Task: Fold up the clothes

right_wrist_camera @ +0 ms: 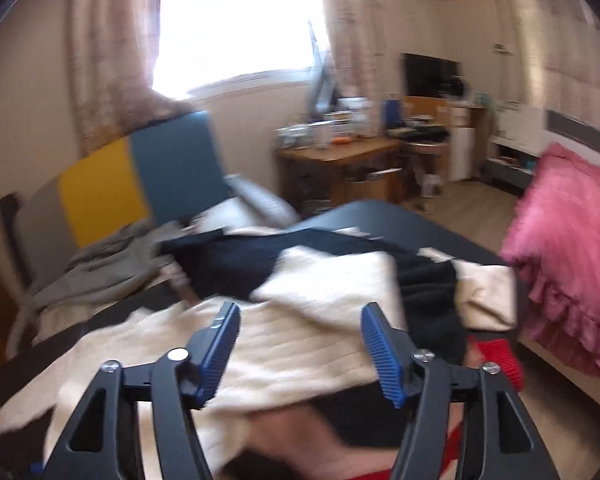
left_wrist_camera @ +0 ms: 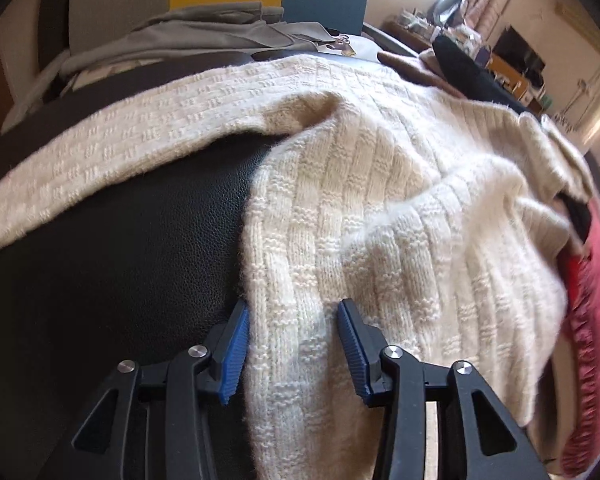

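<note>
A cream knitted sweater (left_wrist_camera: 380, 200) lies spread on a black leather surface (left_wrist_camera: 120, 240), one sleeve (left_wrist_camera: 120, 148) stretched out to the left. My left gripper (left_wrist_camera: 292, 312) is open, its blue pads on either side of the sweater's lower edge, which runs between them. In the right wrist view the same cream sweater (right_wrist_camera: 292, 344) lies below my right gripper (right_wrist_camera: 300, 316), which hovers open above it with nothing held. A black garment (right_wrist_camera: 260, 256) lies across the far part of the sweater.
Grey clothing (left_wrist_camera: 204, 36) is piled at the back by a yellow and teal chair back (right_wrist_camera: 140, 176). A pink ruffled cover (right_wrist_camera: 568, 264) lies to the right, red fabric (right_wrist_camera: 496, 356) beside it. A wooden desk (right_wrist_camera: 340, 156) stands under the window.
</note>
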`<state>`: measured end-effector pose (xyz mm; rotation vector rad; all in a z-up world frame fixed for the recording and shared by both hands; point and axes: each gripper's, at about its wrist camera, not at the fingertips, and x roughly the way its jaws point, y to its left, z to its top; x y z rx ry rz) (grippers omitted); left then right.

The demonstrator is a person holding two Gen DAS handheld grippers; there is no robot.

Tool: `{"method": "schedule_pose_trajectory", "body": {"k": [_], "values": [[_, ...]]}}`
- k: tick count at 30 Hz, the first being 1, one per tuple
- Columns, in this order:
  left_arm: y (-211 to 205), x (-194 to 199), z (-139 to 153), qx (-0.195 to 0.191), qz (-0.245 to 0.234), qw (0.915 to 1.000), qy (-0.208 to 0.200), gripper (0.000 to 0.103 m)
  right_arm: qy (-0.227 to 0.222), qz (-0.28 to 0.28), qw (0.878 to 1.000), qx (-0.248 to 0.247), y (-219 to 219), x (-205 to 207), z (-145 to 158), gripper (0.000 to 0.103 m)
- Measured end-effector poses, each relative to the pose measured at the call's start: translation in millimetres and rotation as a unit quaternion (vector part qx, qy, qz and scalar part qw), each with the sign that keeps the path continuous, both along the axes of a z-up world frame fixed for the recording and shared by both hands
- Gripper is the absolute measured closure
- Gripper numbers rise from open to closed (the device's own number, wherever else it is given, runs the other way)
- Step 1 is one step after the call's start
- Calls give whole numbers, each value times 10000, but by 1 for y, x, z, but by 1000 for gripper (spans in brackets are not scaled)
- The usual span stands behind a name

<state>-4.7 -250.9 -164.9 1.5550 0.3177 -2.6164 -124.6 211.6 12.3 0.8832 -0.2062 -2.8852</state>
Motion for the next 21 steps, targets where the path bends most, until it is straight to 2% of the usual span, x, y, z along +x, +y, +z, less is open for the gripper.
{"method": "schedule_pose_trajectory", "body": {"k": [1,2,5,7,9,10,12,14,17,21], "values": [[5,1,0,-182,-34,9998,-8,71,-116,404,9991,-85,-19,8,-8,28],[11,3,1,-336,-65,9994,-8,81,-307,803,9962,-139,-39,15,-19,28],[22,13,2,-615,-104,9981,9,85,-1140,1787,9773,-46,-100,30,-70,28],[21,22,0,-567,-73,9984,33,85,-1685,2095,9626,338,-130,41,-111,29],[15,29,1,-345,-3,9994,36,85,-2128,2161,9509,612,-144,48,-145,39],[12,33,1,-171,12,9998,40,85,-2275,2127,9478,681,-145,51,-158,40],[6,43,3,116,0,9999,108,80,-2314,2001,9494,708,-138,56,-174,39],[-1,53,8,249,-34,9994,253,80,-2216,1993,9524,639,-128,58,-174,38],[-18,56,29,-13,138,9981,606,80,-2177,2019,9544,324,-119,58,-175,32],[-63,35,64,-38,708,9920,1045,77,-2211,1955,9553,193,-125,61,-171,31]]}}
